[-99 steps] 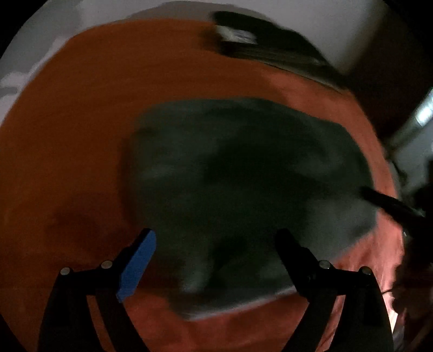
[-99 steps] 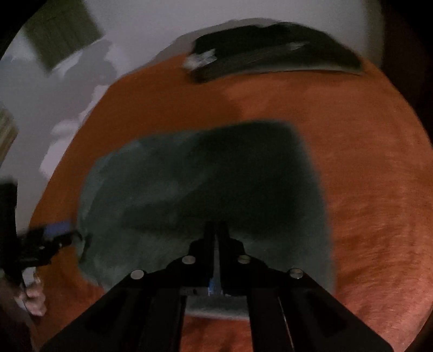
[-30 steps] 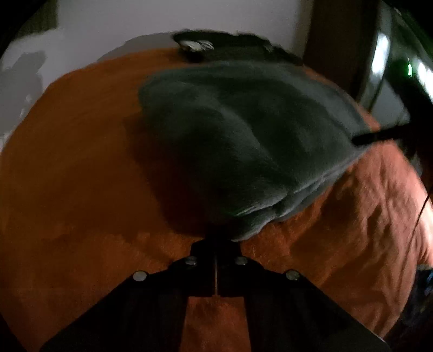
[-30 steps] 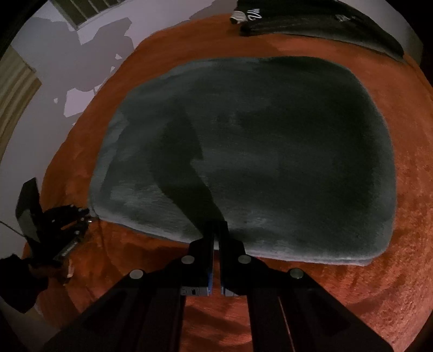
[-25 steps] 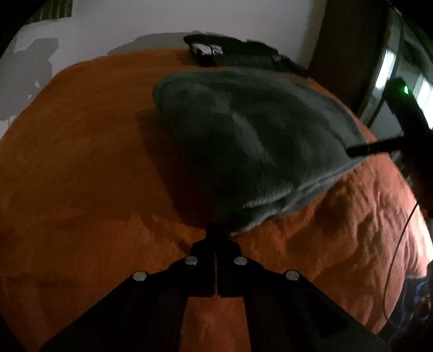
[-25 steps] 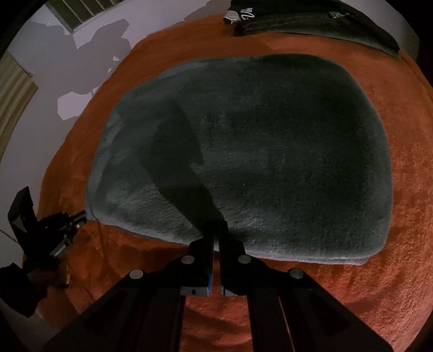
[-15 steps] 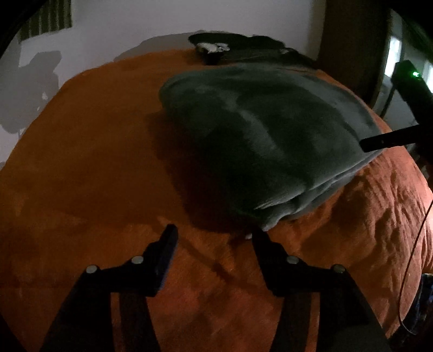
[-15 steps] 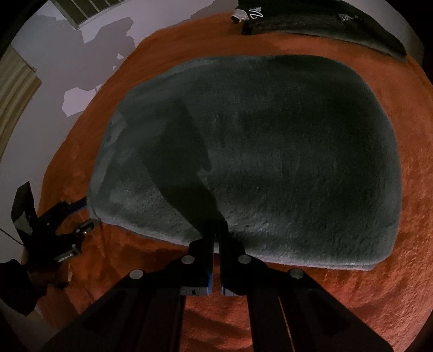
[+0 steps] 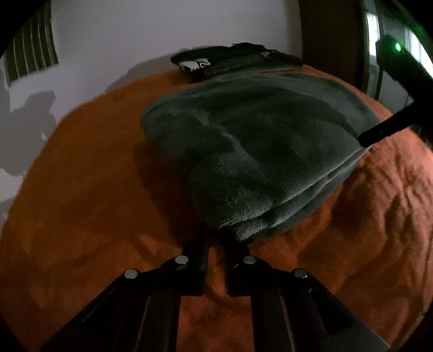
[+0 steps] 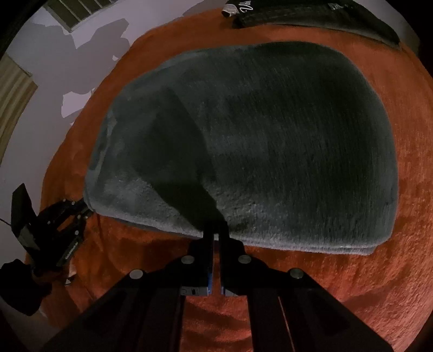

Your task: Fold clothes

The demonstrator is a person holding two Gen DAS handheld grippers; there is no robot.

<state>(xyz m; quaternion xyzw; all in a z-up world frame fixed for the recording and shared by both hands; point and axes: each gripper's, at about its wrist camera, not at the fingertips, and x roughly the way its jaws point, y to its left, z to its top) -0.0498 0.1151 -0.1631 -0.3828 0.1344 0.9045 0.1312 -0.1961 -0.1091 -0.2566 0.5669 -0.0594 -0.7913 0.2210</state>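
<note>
A folded dark grey fleece garment (image 9: 257,151) (image 10: 270,140) lies on the orange bedspread (image 9: 81,203) (image 10: 351,284). My left gripper (image 9: 219,239) sits at its near corner; the jaws are closing to a narrow slit and the corner's layers reach in between the tips. The right wrist view shows that gripper (image 10: 85,211) at the garment's left corner. My right gripper (image 10: 216,230) is shut on the garment's front edge, tips under the pile. In the left wrist view it (image 9: 362,140) comes in from the right at the far edge.
A black folded garment (image 9: 235,62) (image 10: 311,13) lies at the bed's far edge by the white wall (image 9: 135,40). A dark door frame (image 9: 333,40) stands at the right. A hand in a dark sleeve (image 10: 19,284) holds the left gripper.
The left gripper let go of the corner, opened wide, then closed again on it. The garment settled flat. The right gripper stayed shut at the front edge.
</note>
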